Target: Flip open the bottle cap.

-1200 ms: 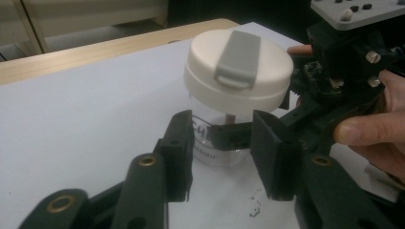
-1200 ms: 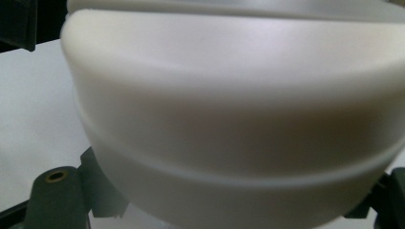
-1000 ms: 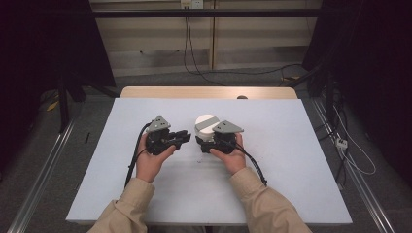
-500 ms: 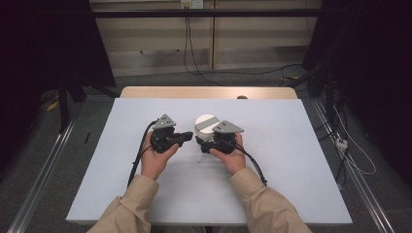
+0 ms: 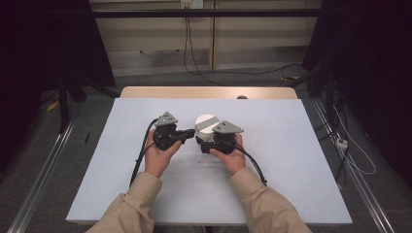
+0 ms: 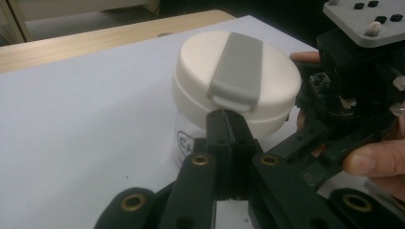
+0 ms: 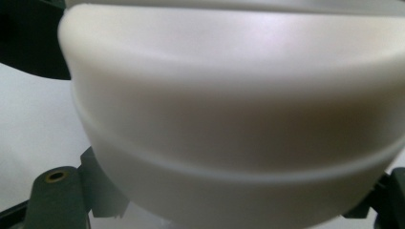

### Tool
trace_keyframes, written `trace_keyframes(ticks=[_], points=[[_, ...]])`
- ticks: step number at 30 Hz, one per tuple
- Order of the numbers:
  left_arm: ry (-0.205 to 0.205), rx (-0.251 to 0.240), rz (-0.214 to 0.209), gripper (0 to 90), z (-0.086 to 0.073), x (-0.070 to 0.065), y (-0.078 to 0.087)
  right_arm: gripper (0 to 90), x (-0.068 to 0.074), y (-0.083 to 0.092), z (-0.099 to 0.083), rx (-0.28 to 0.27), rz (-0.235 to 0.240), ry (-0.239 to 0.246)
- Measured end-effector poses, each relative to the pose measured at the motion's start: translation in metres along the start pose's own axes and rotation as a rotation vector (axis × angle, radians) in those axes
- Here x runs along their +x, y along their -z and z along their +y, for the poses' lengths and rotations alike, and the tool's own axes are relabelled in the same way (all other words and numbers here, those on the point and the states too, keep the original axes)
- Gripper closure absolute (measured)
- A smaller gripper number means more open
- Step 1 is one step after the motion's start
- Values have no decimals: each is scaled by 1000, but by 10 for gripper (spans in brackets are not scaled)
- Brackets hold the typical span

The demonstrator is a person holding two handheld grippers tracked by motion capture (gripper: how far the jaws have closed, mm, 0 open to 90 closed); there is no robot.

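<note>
- At the middle of the table (image 5: pixel 291 145), slightly toward the far edge, stands the jar (image 5: pixel 206 127). It is upright, with a white lid (image 6: pixel 236 81) over a clear body (image 6: pixel 184 138) that carries a printed mark.
- 1 grey tab (image 6: pixel 236 67) runs across the lid top and ends in a lip on the side facing the left gripper.
- Right gripper (image 5: pixel 208 141): its fingers are clamped on the jar below the lid. In the right gripper view the lid wall looms close, with 1 finger at each lower corner. This hold matches the earlier high views, so the jar is steadied and has not shifted.
- Left gripper (image 6: pixel 224 124): its 2 fingers are pressed together, tip against tip. The tips sit right at the tab's lip, against the lid's side. I cannot tell whether they nip the lip or only touch it.
- Change: against the high view 1 second ago, the left gripper has edged in toward the jar. Its tips now meet the lid, where they stood just beside it before.
- Judgement: the closed tips serve as a wedge, so the step in hand looks like prising up the tab to open the lid. The lid is not yet open and the tab lies flat.
- Risk: an upward push could tip the jar if the right grip slips on the clear wall.
</note>
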State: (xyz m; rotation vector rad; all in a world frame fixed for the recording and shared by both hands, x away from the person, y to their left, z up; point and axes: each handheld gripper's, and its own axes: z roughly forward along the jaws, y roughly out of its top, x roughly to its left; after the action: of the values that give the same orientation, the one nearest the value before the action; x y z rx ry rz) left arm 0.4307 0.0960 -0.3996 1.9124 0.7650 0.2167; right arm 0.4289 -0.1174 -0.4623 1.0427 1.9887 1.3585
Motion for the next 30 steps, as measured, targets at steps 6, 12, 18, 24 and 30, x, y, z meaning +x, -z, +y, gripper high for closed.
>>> trace_keyframes(ticks=[6,12,18,24,30], points=[[-6,-11,4,900,6,-1,2,186,0,0,0,1,-1,1],[-6,-26,2,900,13,-2,3,186,0,0,0,1,-2,4],[-18,-29,4,900,19,-4,2,186,0,0,0,2,-3,5],[-20,-38,0,900,24,-5,3,186,0,0,0,3,-1,3],[-33,-40,0,900,31,-7,3,186,0,0,0,4,-1,1]])
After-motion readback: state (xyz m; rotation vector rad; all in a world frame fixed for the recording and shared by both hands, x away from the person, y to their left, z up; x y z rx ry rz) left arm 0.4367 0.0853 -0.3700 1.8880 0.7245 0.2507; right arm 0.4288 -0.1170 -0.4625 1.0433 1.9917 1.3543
